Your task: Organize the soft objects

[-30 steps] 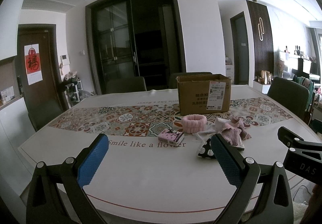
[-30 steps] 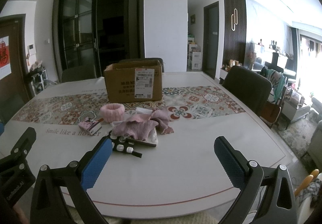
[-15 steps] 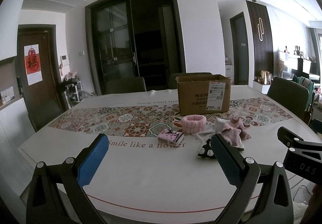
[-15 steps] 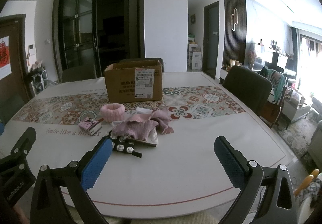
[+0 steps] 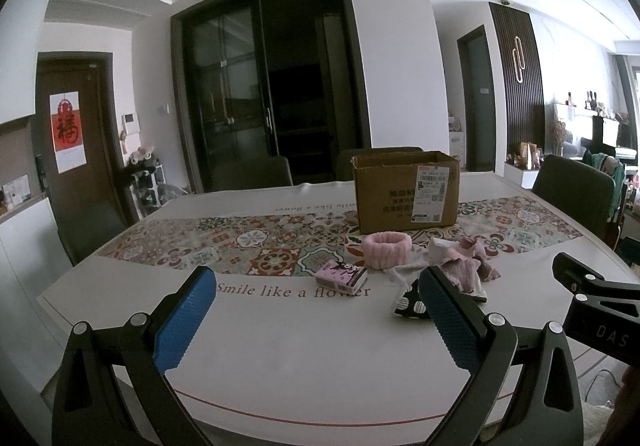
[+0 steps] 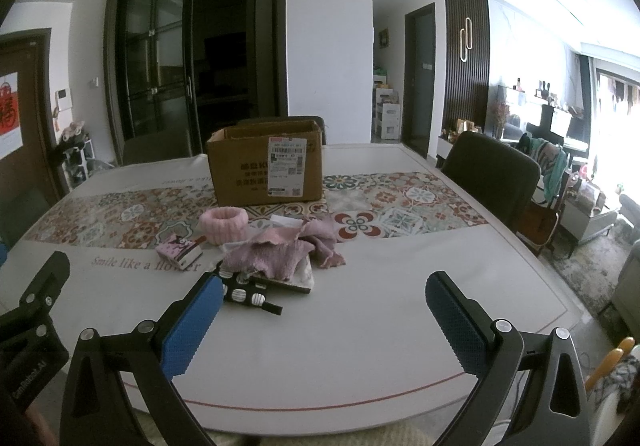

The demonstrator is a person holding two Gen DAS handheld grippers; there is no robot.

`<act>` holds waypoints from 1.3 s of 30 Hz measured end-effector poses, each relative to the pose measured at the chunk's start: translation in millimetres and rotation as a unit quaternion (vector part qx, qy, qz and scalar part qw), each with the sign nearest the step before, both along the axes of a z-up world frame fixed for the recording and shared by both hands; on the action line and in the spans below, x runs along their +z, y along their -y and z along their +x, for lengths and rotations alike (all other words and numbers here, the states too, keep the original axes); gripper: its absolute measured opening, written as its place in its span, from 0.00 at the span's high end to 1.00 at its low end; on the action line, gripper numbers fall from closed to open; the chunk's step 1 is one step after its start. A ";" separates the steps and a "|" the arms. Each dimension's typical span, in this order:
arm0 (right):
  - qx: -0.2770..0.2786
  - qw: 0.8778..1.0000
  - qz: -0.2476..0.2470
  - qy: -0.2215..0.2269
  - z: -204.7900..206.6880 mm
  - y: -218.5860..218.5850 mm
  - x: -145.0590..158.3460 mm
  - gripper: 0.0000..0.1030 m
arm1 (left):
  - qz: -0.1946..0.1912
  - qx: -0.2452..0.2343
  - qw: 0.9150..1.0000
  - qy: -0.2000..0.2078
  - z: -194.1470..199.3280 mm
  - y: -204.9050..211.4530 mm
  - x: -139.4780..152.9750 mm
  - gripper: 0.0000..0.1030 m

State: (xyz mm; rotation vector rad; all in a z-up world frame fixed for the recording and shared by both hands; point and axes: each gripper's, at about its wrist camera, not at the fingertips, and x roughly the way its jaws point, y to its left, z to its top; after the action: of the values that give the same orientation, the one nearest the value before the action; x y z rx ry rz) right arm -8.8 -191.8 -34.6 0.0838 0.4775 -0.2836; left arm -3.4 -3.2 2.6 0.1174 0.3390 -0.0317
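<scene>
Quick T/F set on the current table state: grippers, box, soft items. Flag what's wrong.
1. Both grippers, left gripper and right gripper, are open and empty. True.
2. The pink headband lies inside the cardboard box. False: it sits on the table in front of the box.
3. The pink knit cloth is held by the right gripper. False: it lies loose on the table.
4. The cardboard box stands open-topped on the patterned runner. True.
</scene>
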 end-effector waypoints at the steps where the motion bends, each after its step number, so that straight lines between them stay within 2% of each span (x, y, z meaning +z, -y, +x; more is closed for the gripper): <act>1: 0.000 1.000 0.000 0.000 0.1 0.1 0.1 0.00 | 0.000 0.000 1.000 0.000 0.0 -0.1 0.0 0.00; 22: 0.006 1.000 0.011 -0.013 4.5 3.3 -6.5 0.00 | 0.002 -0.026 0.999 -0.024 11.1 3.4 -9.5 0.00; 31: 0.015 0.998 0.034 -0.041 29.4 10.9 -29.2 0.00 | 0.020 -0.044 0.998 -0.041 30.3 17.7 -24.2 0.01; 39: 0.030 0.998 0.030 -0.045 63.5 17.2 -36.9 0.00 | 0.023 -0.073 0.995 -0.061 63.2 28.5 -39.1 0.04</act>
State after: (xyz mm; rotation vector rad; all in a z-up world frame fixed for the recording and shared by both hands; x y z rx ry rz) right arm 54.7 -209.0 -71.6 0.1150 0.5773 -0.2145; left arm 59.8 -31.7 -36.5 0.1856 0.4524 -0.1766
